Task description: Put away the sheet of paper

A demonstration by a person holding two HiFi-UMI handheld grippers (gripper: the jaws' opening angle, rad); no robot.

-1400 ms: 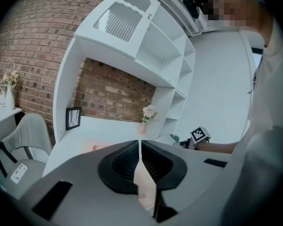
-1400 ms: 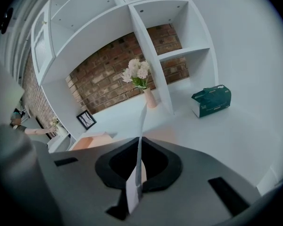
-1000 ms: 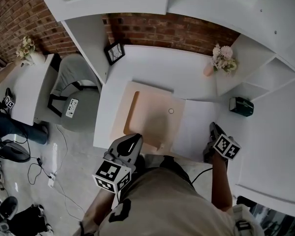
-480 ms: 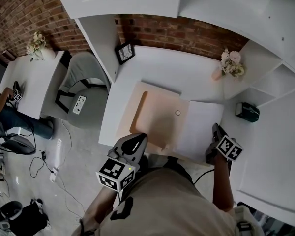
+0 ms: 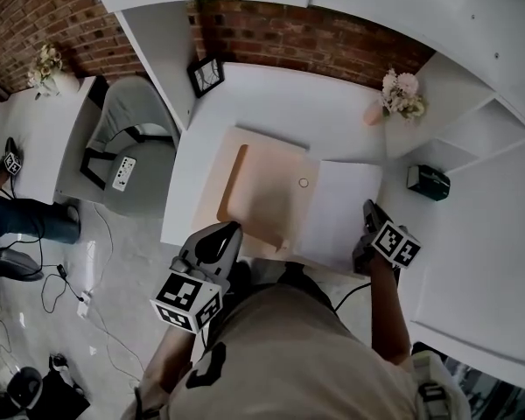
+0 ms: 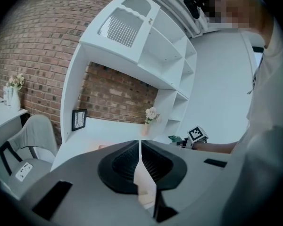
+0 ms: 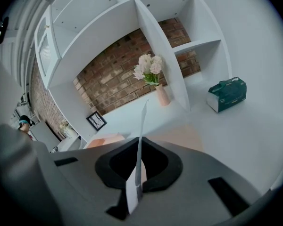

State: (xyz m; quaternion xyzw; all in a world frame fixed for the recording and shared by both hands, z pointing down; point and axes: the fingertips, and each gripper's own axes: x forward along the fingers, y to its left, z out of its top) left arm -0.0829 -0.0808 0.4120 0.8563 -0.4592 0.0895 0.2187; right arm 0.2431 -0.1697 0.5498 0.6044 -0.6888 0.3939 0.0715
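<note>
While edge-on, sheet (image 7: 141, 121) between right tongs (image 7: 137, 183)

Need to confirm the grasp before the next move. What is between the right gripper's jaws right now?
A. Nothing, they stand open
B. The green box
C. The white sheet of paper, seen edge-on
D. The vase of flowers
C: in the right gripper view, the right gripper has its jaws closed on the sheet of paper, whose thin white edge rises from between them.
</note>
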